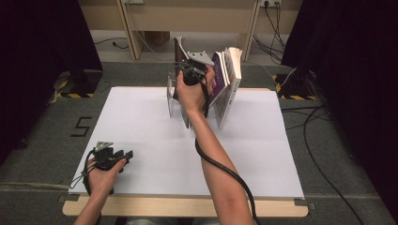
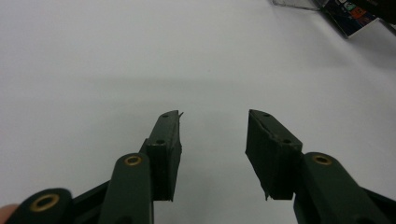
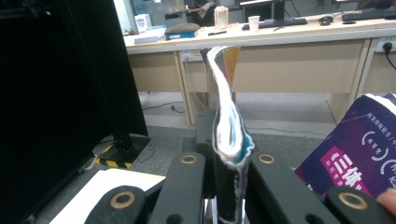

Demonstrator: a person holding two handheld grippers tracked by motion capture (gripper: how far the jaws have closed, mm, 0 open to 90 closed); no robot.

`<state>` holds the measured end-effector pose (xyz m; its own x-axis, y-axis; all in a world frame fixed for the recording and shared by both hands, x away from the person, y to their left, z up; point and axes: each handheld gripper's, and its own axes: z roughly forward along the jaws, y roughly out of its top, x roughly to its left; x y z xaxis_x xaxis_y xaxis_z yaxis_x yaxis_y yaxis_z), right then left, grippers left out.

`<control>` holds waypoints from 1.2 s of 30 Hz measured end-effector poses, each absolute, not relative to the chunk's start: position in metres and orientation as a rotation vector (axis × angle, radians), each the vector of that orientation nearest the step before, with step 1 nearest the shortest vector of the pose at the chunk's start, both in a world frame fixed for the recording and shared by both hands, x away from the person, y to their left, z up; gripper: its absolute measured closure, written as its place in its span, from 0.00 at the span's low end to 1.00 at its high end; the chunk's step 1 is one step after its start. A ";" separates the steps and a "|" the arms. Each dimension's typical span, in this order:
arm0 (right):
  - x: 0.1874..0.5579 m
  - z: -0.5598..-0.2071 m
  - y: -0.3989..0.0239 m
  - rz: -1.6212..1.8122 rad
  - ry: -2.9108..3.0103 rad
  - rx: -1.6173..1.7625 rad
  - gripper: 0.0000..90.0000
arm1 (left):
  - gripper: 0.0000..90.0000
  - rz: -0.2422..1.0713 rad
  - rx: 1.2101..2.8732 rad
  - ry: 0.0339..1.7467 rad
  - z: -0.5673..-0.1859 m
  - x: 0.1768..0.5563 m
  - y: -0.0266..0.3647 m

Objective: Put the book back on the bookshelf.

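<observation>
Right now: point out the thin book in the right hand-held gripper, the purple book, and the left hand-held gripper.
thin book (image 3: pixel 229 140), right gripper view, on its edge above the jaws.
purple book (image 3: pixel 355 158), right gripper view, on its cover.
left hand-held gripper (image 2: pixel 212 140), left gripper view, midway between its open fingertips.

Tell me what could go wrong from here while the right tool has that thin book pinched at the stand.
1. The right tool grips the thin book only by its edge; the book bends above the grip and may slip or crease.
2. The purple book and white book lean right beside it; a sideways nudge could topple them.
3. The clear stand looks light and might shift.
</observation>
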<state>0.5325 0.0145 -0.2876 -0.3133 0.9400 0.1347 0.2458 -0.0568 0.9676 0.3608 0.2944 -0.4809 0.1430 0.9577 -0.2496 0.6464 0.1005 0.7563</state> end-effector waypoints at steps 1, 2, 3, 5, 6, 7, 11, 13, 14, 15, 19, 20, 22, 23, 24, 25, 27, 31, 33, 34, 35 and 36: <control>0.534 -0.289 0.015 1.408 1.595 1.287 0.97 | 0.60 0.492 1.623 1.582 -0.481 0.361 0.295; 0.535 -0.292 0.015 1.404 1.597 1.291 0.97 | 0.60 0.492 1.623 1.582 -0.481 0.361 0.295; 0.536 -0.294 0.016 1.393 1.596 1.290 0.97 | 0.61 0.492 1.623 1.581 -0.481 0.361 0.295; 0.537 -0.299 0.016 1.386 1.595 1.286 0.97 | 0.60 0.493 1.623 1.582 -0.481 0.361 0.295; 0.536 -0.301 0.016 1.379 1.591 1.279 0.97 | 0.60 0.493 1.623 1.582 -0.481 0.361 0.295; 0.536 -0.302 0.016 1.380 1.588 1.279 0.97 | 0.61 0.492 1.624 1.583 -0.481 0.361 0.295; 0.533 -0.305 0.015 1.373 1.603 1.260 0.95 | 0.60 0.490 1.626 1.582 -0.482 0.361 0.294; 0.531 -0.305 0.014 1.362 1.610 1.270 0.93 | 0.60 0.491 1.626 1.582 -0.481 0.361 0.294; 0.530 -0.304 0.013 1.373 1.618 1.272 0.92 | 0.60 0.491 1.628 1.581 -0.481 0.361 0.294; 0.529 -0.302 0.011 1.380 1.622 1.272 0.90 | 0.60 0.491 1.629 1.580 -0.481 0.360 0.294; 0.529 -0.292 0.007 1.358 1.660 1.284 0.88 | 0.60 0.489 1.632 1.577 -0.481 0.360 0.292; 0.530 -0.289 0.006 1.356 1.674 1.293 0.87 | 0.60 0.489 1.633 1.576 -0.481 0.360 0.292; 0.533 -0.286 0.004 1.308 1.695 1.314 0.86 | 0.60 0.490 1.635 1.575 -0.481 0.360 0.291; 0.535 -0.286 0.004 1.298 1.710 1.330 0.87 | 0.60 0.491 1.636 1.576 -0.481 0.360 0.291; 0.537 -0.287 0.002 1.297 1.732 1.349 0.88 | 0.60 0.488 1.635 1.576 -0.481 0.361 0.291; 0.539 -0.288 0.001 1.294 1.743 1.363 0.89 | 0.60 0.488 1.636 1.577 -0.482 0.361 0.291; 0.540 -0.290 0.000 1.283 1.758 1.366 0.91 | 0.60 0.486 1.638 1.574 -0.482 0.361 0.291; 0.541 -0.290 0.001 1.273 1.751 1.381 0.96 | 0.60 0.488 1.637 1.575 -0.482 0.361 0.291; 0.541 -0.289 0.002 1.274 1.755 1.387 0.97 | 0.60 0.486 1.640 1.573 -0.482 0.361 0.291; 0.541 -0.289 0.003 1.281 1.758 1.386 0.97 | 0.60 0.485 1.641 1.572 -0.482 0.361 0.291; 0.542 -0.289 0.003 1.287 1.755 1.383 0.97 | 0.60 0.486 1.641 1.572 -0.482 0.361 0.291; 0.542 -0.288 0.004 1.296 1.749 1.378 0.97 | 0.60 0.485 1.642 1.571 -0.482 0.361 0.291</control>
